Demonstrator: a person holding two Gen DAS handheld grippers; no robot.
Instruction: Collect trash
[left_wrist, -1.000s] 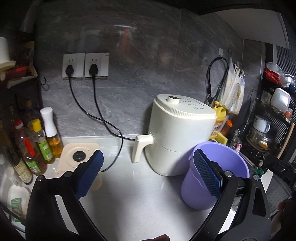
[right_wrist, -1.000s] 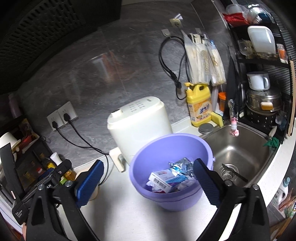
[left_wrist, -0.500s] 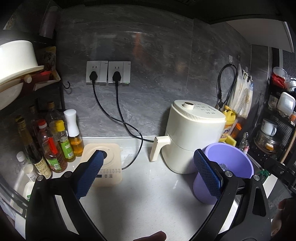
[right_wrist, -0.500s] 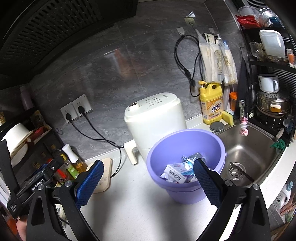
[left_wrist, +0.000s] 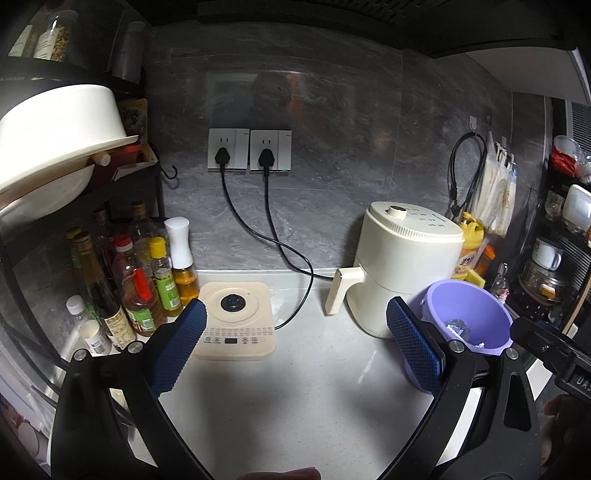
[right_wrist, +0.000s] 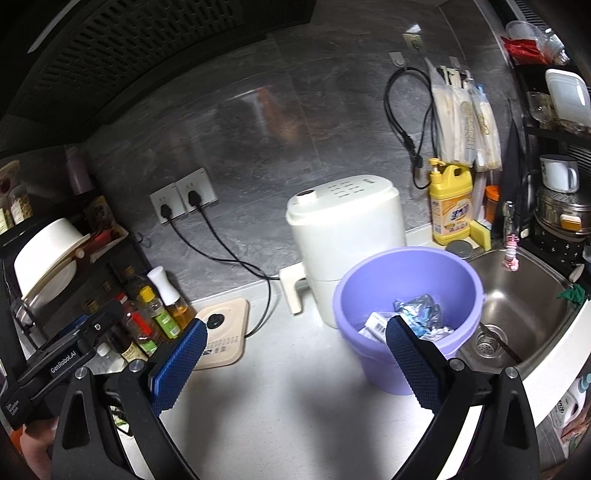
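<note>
Trash (right_wrist: 413, 319) lies in the purple bucket (right_wrist: 376, 280) on the counter (right_wrist: 295, 391); both grippers' fingers gape wide, empty.

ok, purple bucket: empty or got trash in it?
Not empty. The purple bucket stands upright by the sink with a crumpled wrapper and a small box in the bottom.

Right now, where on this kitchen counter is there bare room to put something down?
Bare white countertop lies in front, between the flat beige cooker base and the lilac plastic bucket holding wrappers. It is crowded on the left by the sauce bottles, and behind, where the cream air fryer stands.
</note>
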